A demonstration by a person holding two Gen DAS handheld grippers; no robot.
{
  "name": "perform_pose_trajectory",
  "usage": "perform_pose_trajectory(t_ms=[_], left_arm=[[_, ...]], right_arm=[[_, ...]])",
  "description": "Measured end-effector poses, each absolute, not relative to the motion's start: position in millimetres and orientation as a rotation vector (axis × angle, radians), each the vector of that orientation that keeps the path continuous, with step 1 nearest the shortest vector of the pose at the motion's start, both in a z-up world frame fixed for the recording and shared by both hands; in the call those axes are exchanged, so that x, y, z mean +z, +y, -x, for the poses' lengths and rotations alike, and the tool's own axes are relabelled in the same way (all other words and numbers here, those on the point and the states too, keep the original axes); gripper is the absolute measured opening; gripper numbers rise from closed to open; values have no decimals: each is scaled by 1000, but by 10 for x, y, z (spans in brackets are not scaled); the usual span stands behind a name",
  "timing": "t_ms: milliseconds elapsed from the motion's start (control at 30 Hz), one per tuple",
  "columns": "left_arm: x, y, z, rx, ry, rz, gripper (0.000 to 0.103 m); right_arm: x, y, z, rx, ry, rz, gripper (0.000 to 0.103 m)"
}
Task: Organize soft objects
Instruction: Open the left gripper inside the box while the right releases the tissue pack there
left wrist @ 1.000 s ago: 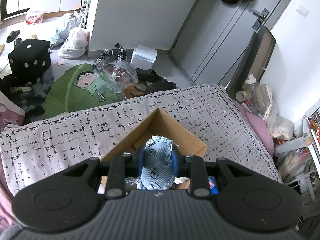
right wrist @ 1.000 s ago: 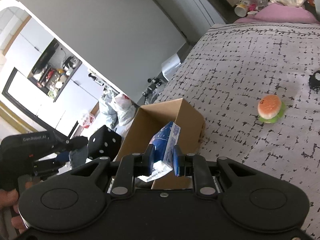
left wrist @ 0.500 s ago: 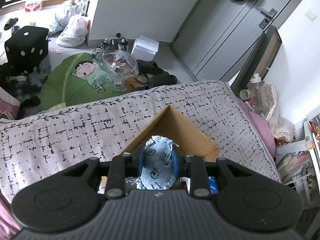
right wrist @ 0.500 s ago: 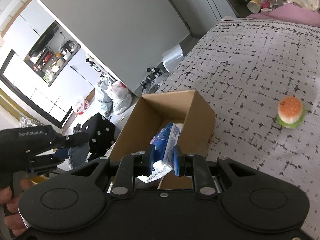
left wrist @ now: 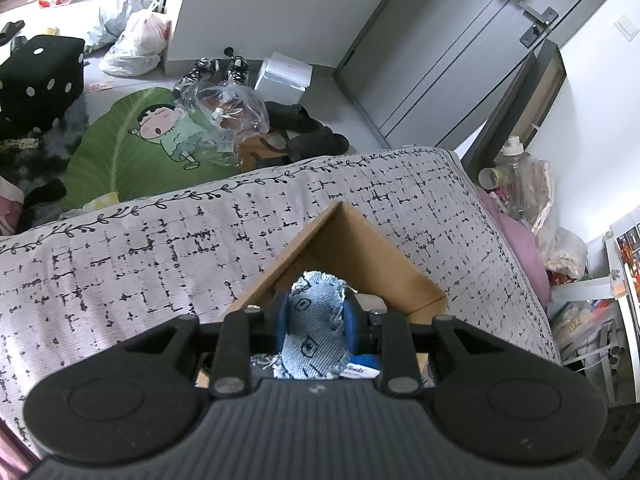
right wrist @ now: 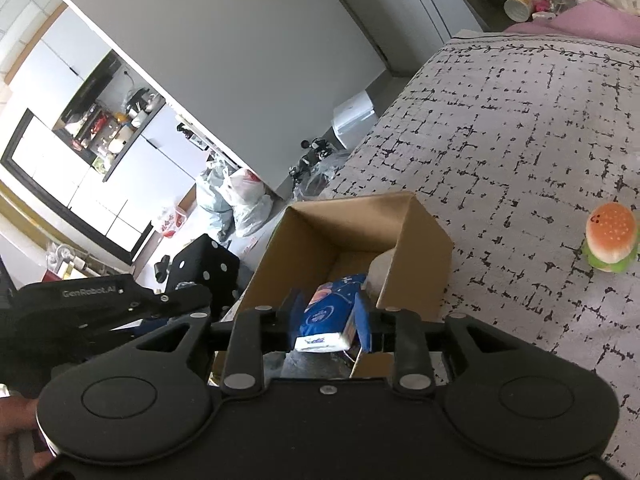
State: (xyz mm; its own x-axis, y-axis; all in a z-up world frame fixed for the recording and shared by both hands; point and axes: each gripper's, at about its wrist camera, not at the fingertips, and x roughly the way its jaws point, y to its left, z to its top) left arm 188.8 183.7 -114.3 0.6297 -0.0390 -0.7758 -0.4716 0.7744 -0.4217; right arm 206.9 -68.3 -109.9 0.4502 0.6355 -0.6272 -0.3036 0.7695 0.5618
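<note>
Patterned bedspread [left wrist: 120,264] carries open cardboard box [right wrist: 424,240]. My right gripper [right wrist: 326,320]: jaws just opening, blue tissue pack [right wrist: 326,316] loose between them, over box interior. My left gripper [left wrist: 316,332]: clenched on denim pouch [left wrist: 316,328], above box. Burger plush [right wrist: 610,236] lies apart on bedspread. Risks I judge: pack snags pad and tips onto rim; both grippers crowd one opening, may collide.

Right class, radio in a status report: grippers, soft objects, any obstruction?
Left gripper shut on frayed denim patch. Right gripper just opening, blue tissue pack between jaws over brown cardboard box. No obstruction.
</note>
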Motion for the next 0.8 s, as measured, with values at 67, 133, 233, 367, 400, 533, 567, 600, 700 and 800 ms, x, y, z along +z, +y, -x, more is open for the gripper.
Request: perform_pose_trajectory(t_ms=[67, 133, 233, 367, 400, 533, 567, 600, 700, 800], left_arm=[[-1154, 1822, -1917, 264, 869, 650, 27], [-1165, 1800, -1948, 259, 872, 644, 27], [-1184, 1752, -2009, 255, 876, 631, 27], [-1229, 1702, -2091, 260, 885, 614, 28], [-1239, 1692, -2114, 260, 886, 612, 28], [-1239, 1689, -2173, 273, 882, 607, 32], [-1238, 1683, -2192, 277, 888, 600, 36], [-1240, 1673, -2212, 281, 897, 596, 38], [-1235, 1645, -2214, 296, 894, 588, 49], [-1230, 1578, -2202, 294, 899, 573, 49]], right_arm=[[-1095, -698, -2067, 598, 938, -399, 33], [-1088, -710, -2058, 592, 942, -395, 34], [-1058, -750, -2041, 573, 940, -392, 46], [-1020, -813, -2030, 570, 937, -394, 47], [-1018, -831, -2034, 570, 939, -397, 47], [-998, -868, -2035, 573, 939, -407, 49], [-994, -870, -2034, 572, 938, -408, 50], [-991, -881, -2035, 569, 938, -409, 53], [-973, -907, -2032, 563, 937, -412, 57], [-963, -950, -2033, 555, 944, -417, 57]])
